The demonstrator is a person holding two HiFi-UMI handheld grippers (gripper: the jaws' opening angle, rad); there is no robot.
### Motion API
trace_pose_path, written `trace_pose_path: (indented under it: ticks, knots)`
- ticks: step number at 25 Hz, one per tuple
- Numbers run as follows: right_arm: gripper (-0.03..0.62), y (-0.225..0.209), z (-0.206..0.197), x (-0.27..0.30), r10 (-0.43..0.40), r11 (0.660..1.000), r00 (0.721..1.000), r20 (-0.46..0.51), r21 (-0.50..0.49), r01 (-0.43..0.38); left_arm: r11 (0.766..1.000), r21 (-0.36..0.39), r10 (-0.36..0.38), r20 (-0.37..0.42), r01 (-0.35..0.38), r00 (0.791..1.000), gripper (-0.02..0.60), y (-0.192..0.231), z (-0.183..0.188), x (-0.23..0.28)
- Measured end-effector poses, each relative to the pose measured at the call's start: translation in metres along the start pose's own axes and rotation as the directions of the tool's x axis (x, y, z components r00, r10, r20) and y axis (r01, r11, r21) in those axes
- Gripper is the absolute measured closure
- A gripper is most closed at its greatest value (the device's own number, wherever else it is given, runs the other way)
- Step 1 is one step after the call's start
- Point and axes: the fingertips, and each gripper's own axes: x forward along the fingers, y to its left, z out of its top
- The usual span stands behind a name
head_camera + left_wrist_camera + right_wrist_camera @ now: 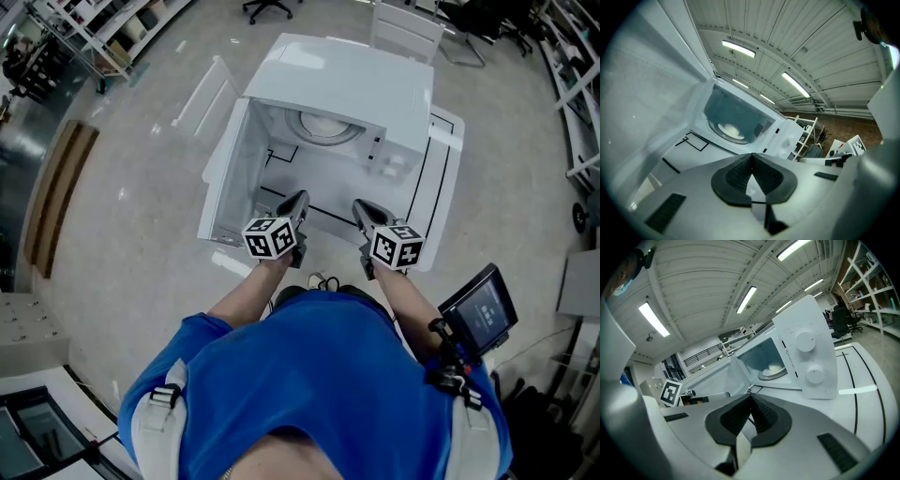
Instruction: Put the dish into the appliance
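A white microwave point(356, 103) stands on a white table point(441, 187) with its door point(225, 173) swung open to the left. A white dish point(323, 127) with a pale mound on it lies on the turntable inside; it also shows as the dish point(730, 130) in the left gripper view and the dish point(774, 369) in the right gripper view. My left gripper point(300, 198) and right gripper point(359, 207) hover side by side over the table's near edge, in front of the cavity. Both are shut with nothing between the jaws: left gripper point(751, 155), right gripper point(750, 396).
Black lines are marked on the tabletop. The microwave's two knobs point(808, 355) are on its right panel. A small screen point(480, 309) is mounted at my right side. White racks point(806, 133) stand behind the table, and office chairs point(267, 7) and shelves farther off.
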Motion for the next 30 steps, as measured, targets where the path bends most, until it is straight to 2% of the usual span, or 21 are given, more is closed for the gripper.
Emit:
trace_pose_path:
  ticks: [5,12,24,30]
  knots:
    - [0.592,0.01,-0.005,-0.009,0.056,0.998,0.998,-0.032,-0.028,-0.057,0.996,-0.021,0.09,0.031,-0.089,0.995,0.575,0.0,-0.016,-0.032]
    - [0.592,0.032,-0.02,-0.019,0.143,0.988,0.987,-0.077,-0.051,-0.147,0.981,-0.043,0.193,0.104,-0.19,0.976,0.575,-0.003,-0.023,-0.077]
    - [0.592,0.044,-0.034,-0.04,0.191,0.978,0.977,-0.097,-0.061,-0.197,0.974,-0.037,0.226,0.158,-0.223,0.961,0.575,-0.024,-0.029,-0.103]
    - [0.592,0.053,-0.038,-0.042,0.22,0.972,0.97,-0.107,-0.065,-0.228,0.961,-0.038,0.277,0.198,-0.275,0.94,0.575,-0.019,-0.026,-0.126]
